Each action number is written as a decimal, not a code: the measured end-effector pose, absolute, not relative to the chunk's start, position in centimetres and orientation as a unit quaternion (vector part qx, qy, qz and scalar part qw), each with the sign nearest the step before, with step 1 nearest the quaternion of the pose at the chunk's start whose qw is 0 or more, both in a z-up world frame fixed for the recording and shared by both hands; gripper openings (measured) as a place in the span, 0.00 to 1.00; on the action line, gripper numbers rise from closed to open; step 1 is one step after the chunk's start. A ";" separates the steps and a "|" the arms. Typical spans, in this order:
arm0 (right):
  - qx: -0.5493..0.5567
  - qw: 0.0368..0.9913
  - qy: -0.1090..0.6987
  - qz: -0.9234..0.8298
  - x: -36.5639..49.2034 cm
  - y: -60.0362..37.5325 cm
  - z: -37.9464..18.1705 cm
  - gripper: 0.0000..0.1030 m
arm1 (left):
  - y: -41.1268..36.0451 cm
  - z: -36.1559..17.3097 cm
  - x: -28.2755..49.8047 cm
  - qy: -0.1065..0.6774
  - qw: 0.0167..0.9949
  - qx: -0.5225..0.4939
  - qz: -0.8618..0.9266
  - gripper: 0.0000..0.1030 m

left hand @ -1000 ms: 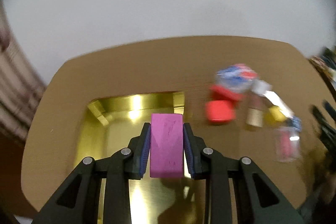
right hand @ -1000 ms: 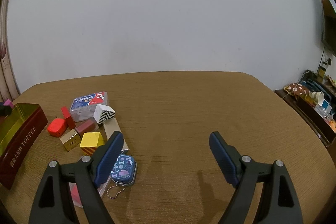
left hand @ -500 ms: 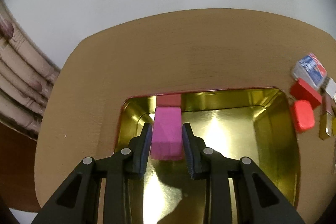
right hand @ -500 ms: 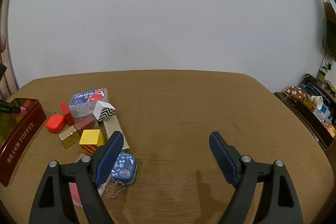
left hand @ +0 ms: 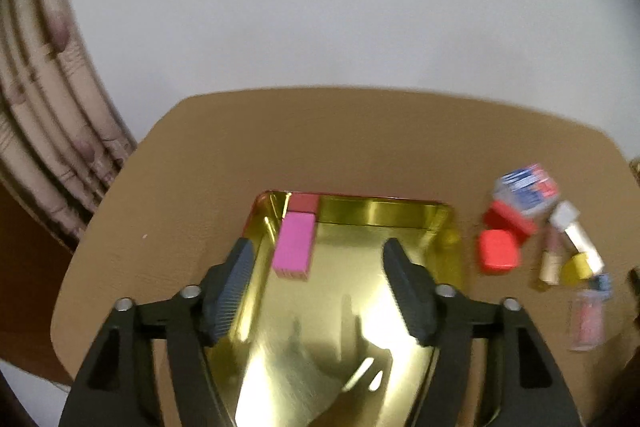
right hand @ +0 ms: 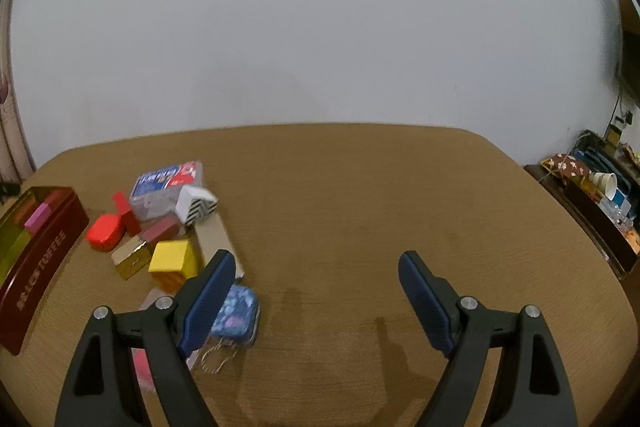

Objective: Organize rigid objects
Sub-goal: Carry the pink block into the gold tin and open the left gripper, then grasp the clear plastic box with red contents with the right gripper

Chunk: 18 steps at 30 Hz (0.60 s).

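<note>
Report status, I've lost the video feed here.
Left gripper opening, nothing between jaws. Pink block down in gold tin. Right gripper open, idle. Nothing in the way.

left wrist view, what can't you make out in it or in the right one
- Left wrist: items right of the tin are motion-blurred; the clear case cannot be identified.
- Left wrist: the tin's near end is cut off by the bottom edge.
- Right wrist: the left tongs finger covers part of the blue pouch.
- Right wrist: shelf clutter is too small.
</note>
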State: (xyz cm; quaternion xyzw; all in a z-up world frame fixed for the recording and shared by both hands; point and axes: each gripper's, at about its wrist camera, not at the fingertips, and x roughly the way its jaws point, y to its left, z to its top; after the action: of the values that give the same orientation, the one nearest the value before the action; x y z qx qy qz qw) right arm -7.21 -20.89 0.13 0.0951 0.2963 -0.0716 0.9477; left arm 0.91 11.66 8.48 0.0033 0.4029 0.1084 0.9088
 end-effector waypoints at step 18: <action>0.207 0.863 0.457 -0.059 -5.5 -14.0 -2.7 0.84 | 7.4 7.6 -15.5 0.397 0.912 -0.062 0.083 0.83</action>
State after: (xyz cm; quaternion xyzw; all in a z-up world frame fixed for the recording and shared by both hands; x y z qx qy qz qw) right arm -5.52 -13.95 -2.65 0.2066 0.4573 -0.0594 0.8630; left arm -15.50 7.36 7.61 -0.0623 0.3972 0.0826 0.9119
